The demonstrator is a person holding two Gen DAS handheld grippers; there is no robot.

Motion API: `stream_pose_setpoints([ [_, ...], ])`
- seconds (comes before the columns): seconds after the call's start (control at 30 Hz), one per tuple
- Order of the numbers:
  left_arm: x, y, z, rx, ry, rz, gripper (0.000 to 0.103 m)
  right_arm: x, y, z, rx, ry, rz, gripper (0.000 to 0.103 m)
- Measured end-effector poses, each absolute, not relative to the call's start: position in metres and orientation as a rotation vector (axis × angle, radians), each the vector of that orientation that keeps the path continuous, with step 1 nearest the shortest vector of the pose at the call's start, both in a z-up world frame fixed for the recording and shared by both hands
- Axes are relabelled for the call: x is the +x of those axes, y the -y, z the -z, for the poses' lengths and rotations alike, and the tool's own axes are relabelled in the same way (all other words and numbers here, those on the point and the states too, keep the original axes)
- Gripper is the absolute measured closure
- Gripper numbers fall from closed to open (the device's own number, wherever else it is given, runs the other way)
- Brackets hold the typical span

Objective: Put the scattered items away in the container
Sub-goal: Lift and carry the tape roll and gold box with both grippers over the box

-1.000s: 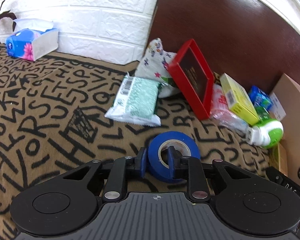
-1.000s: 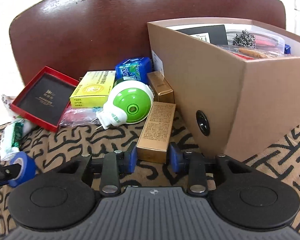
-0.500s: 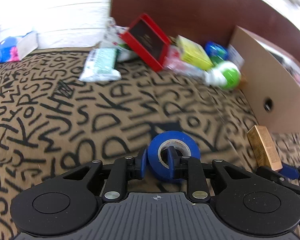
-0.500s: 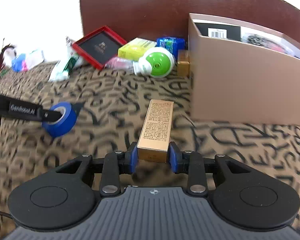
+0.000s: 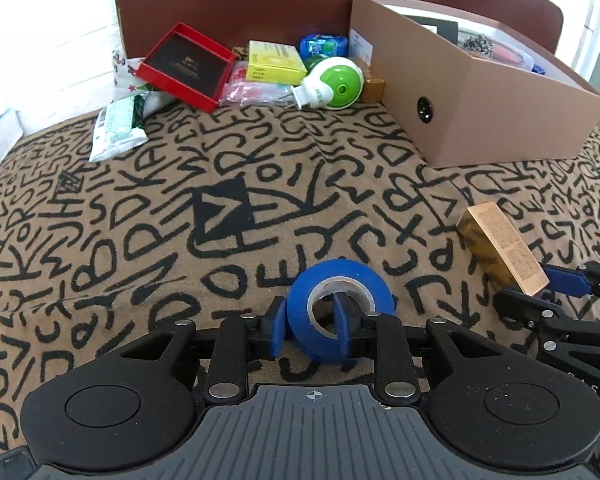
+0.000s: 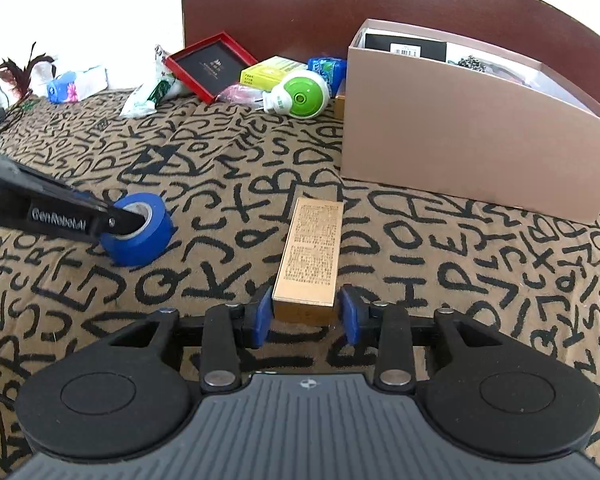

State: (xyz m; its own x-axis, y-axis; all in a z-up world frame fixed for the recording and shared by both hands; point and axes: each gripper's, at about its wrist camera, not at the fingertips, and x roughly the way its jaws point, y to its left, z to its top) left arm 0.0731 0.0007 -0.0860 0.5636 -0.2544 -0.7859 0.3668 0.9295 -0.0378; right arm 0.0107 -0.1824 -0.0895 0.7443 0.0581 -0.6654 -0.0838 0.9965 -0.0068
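My left gripper is shut on the wall of a blue tape roll, one finger inside its hole, held above the patterned cloth. My right gripper is shut on the near end of a gold carton, a narrow gap showing at the right pad. The tape roll and left gripper show at the left of the right wrist view; the gold carton shows at the right of the left wrist view. The brown cardboard box stands at the back right, holding several items.
Against the dark headboard lie a red tray, a yellow box, a green-and-white plug-in device, a blue packet, a pink bag and a green-white packet. A tissue pack sits far left.
Both grippers have pulled back and up from the pile, carrying the tape roll and the gold carton. The box and pile now lie farther away.
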Motion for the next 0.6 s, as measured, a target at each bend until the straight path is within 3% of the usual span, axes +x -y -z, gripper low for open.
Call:
stream_pose_setpoints([
  [0.1,0.073,0.002,0.086,0.150,-0.906,0.362,0.068,0.014,0.182,0.089,-0.032,-0.707,-0.077,0.055],
  [0.37,0.075,0.007,0.088,0.178,-0.916,0.353,0.068,0.025,0.183,0.093,-0.032,-0.713,-0.082,0.055],
  [0.6,0.078,0.011,0.090,0.202,-0.918,0.353,0.068,0.029,0.184,0.096,-0.021,-0.707,-0.090,0.068],
])
